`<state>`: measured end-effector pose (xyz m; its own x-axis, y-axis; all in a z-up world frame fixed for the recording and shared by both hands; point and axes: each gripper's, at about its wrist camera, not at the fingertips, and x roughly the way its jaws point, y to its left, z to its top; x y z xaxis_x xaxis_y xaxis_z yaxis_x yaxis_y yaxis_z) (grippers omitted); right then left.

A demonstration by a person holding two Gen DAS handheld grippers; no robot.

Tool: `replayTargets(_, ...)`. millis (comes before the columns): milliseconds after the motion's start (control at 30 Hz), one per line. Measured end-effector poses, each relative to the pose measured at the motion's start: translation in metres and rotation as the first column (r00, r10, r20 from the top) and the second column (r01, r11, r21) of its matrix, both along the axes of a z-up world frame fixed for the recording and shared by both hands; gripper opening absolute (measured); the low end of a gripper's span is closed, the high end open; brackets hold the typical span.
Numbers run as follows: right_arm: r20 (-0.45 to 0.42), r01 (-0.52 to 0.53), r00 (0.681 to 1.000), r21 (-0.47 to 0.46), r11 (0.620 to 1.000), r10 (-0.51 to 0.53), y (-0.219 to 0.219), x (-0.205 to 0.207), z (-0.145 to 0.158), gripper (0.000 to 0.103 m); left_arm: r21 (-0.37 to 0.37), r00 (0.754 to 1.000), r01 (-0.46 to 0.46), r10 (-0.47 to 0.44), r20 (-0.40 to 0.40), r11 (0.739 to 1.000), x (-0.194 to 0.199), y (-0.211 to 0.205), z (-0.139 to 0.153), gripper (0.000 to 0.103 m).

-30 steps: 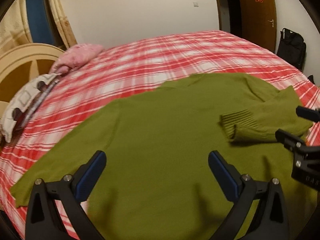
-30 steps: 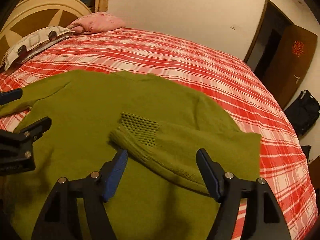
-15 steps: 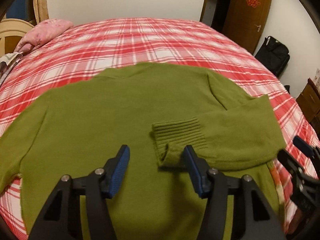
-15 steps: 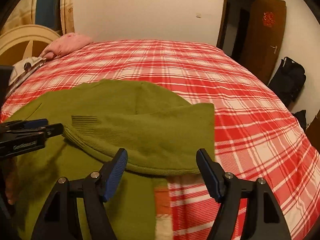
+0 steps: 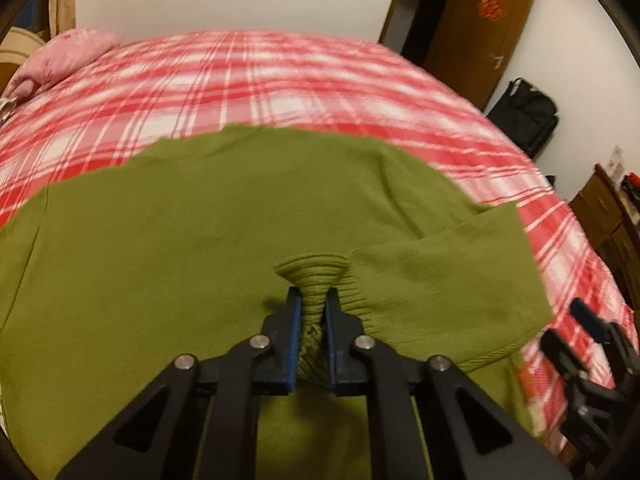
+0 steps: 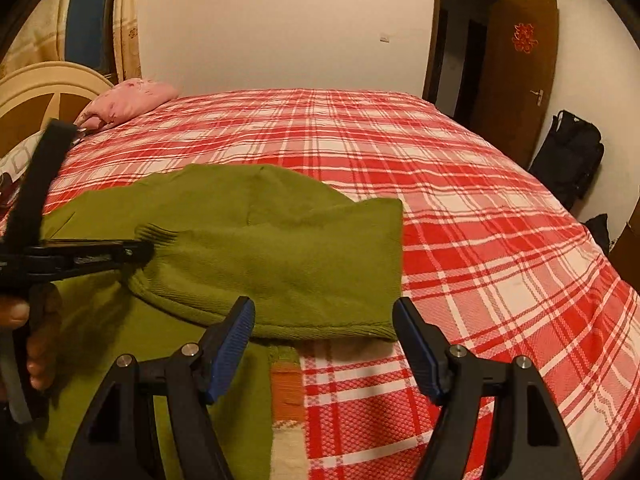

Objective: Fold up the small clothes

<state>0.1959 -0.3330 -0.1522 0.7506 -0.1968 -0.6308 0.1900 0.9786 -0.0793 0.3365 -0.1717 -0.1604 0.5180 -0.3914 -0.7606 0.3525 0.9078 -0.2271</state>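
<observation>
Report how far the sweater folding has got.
Done: the green sweater lies flat on the plaid bed, with one sleeve folded across its body. In hand: the left tool is closing on that sleeve's ribbed cuff, while the right tool hangs open over the sleeve's hem. Left: the other sleeve, at the left wrist view's left edge, and the body folds.
</observation>
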Motion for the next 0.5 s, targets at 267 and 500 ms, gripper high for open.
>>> replayTargets(267,0.021,0.025,0.999,0.01,1.0,-0.025,-0.008,-0.002,-0.001,0.072,-0.026,0.995,0.026,-0.024,0.093,0.999,-0.006,0.002,0.036,0.01)
replayTargets(500,0.044,0.029,0.999,0.011,1.0,-0.029,-0.012,-0.006,0.001,0.072,-0.007,0.986,-0.012,0.013,0.167,1.0,-0.008,0.035,0.068,0.01)
